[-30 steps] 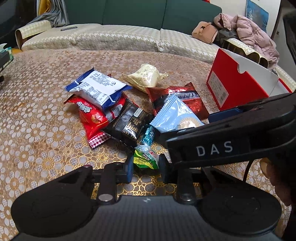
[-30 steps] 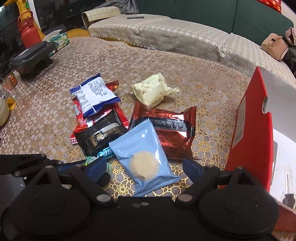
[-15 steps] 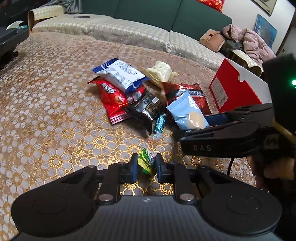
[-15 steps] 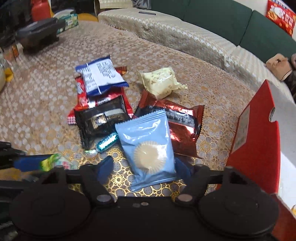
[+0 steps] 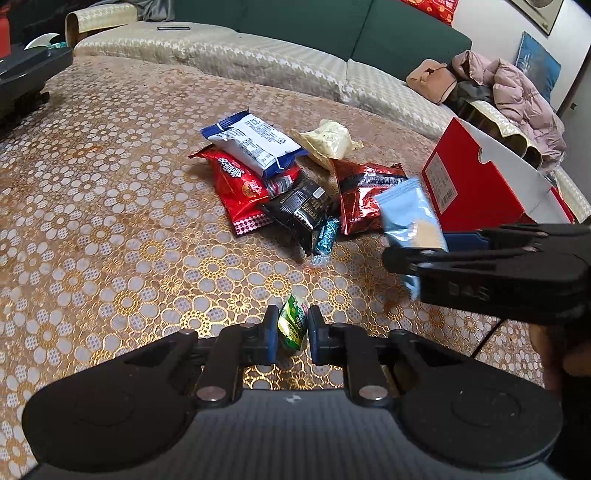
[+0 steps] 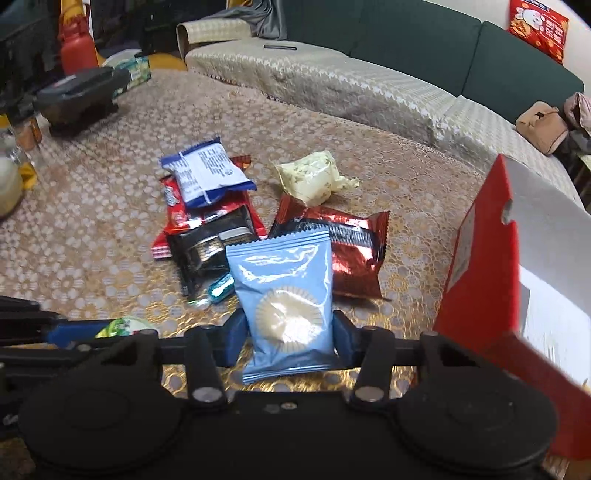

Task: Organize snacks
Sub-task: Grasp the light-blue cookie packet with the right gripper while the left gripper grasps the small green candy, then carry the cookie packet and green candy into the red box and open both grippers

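Note:
My left gripper (image 5: 291,323) is shut on a small green candy (image 5: 292,328), held just above the patterned tablecloth (image 5: 110,221). My right gripper (image 6: 290,330) is closing its jaws on a light blue packet (image 6: 284,291) with a round cake inside. The pads press its sides, and the packet hangs tilted off the table (image 5: 406,214). Behind them lies the pile: a white-and-blue packet (image 5: 255,144), a red packet (image 5: 236,184), a black packet (image 5: 299,206), a shiny red packet (image 5: 365,195), a pale yellow packet (image 5: 328,142) and a teal candy (image 5: 327,236).
An open red box (image 6: 480,266) with a white inside stands at the right, close to my right gripper. A black appliance (image 6: 77,96) and a red bottle (image 6: 75,48) sit at the far left. A green sofa (image 5: 295,22) with a jacket (image 5: 517,88) runs behind the table.
My left gripper has shut on the green candy and drawn it back from the pile. My right gripper has narrowed onto the light blue packet and raised it off the shiny red packet.

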`<state>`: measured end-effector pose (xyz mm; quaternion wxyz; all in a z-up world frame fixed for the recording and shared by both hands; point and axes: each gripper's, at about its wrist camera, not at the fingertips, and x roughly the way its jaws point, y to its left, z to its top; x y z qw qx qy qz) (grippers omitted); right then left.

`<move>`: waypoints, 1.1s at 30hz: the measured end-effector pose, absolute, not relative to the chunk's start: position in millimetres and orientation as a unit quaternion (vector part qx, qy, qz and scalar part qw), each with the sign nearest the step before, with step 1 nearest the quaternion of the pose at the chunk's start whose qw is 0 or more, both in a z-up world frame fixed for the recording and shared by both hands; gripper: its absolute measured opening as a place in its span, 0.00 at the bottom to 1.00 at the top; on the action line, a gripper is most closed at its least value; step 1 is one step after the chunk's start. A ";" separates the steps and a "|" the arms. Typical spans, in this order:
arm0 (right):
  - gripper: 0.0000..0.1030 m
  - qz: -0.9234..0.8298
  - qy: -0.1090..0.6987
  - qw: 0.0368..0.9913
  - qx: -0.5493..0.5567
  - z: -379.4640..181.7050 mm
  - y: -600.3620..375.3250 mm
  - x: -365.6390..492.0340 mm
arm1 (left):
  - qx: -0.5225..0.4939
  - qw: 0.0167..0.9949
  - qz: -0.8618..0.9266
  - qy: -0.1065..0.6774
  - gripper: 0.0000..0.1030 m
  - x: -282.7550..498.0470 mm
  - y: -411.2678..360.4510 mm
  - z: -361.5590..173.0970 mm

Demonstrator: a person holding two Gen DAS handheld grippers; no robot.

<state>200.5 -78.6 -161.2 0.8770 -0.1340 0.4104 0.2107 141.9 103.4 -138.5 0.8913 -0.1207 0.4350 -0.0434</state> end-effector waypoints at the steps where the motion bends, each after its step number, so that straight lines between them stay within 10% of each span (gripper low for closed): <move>1: 0.47 0.212 0.409 0.878 -0.131 -157.9 -80.4 196.6 | -0.121 0.892 -0.042 0.434 0.15 139.8 102.8 -136.1; 33: 0.47 0.146 0.320 0.936 -0.025 -60.5 -257.4 167.1 | 0.008 0.930 -0.115 0.348 0.15 167.3 -69.8 -5.8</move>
